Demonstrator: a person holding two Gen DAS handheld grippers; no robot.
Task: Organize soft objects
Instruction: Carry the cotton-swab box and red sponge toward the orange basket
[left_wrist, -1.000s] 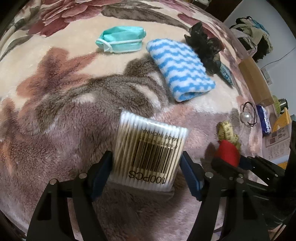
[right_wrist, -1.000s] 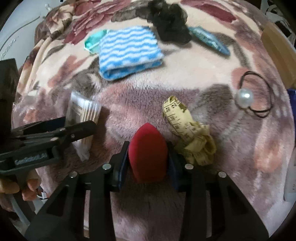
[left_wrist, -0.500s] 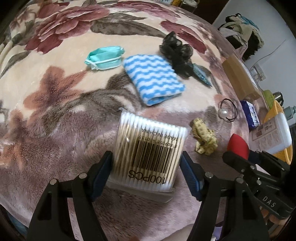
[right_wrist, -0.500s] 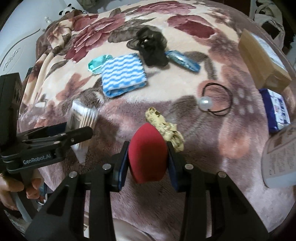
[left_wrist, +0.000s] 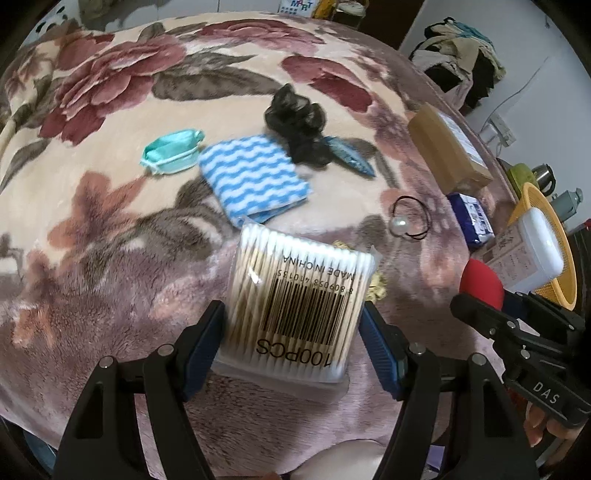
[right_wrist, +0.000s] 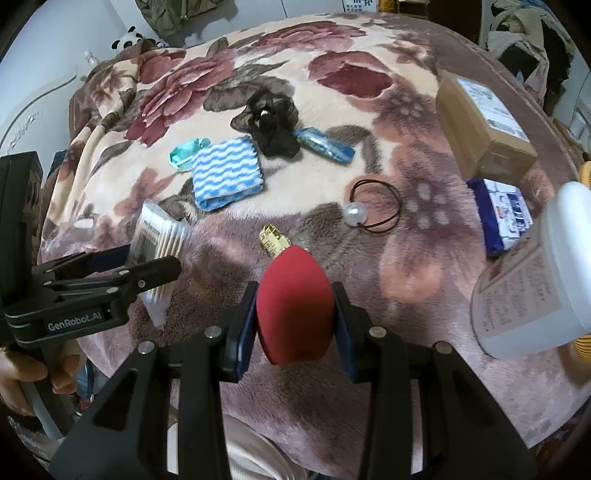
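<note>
My left gripper (left_wrist: 291, 339) is shut on a clear pack of cotton swabs (left_wrist: 299, 299) and holds it well above the floral blanket (left_wrist: 110, 184). My right gripper (right_wrist: 295, 314) is shut on a red makeup sponge (right_wrist: 295, 306), also lifted. The sponge shows in the left wrist view (left_wrist: 480, 280); the swab pack shows in the right wrist view (right_wrist: 159, 236). On the blanket lie a blue-white striped cloth (right_wrist: 225, 173), a teal face mask (left_wrist: 170, 151), a black scrunchie (right_wrist: 269, 122) and a yellow tape measure (right_wrist: 273, 240), partly hidden by the sponge.
A pearl hair tie (right_wrist: 373, 206), a blue wrapper (right_wrist: 325, 144), a cardboard box (right_wrist: 480, 125) and a blue tissue pack (right_wrist: 502, 210) lie to the right. A white bottle (right_wrist: 532, 280) stands close at right, in an orange basket (left_wrist: 546, 229).
Both grippers have risen and pulled back from the blanket with their objects held. The things on the blanket look smaller and farther; the box, bottle and basket have come into view.
</note>
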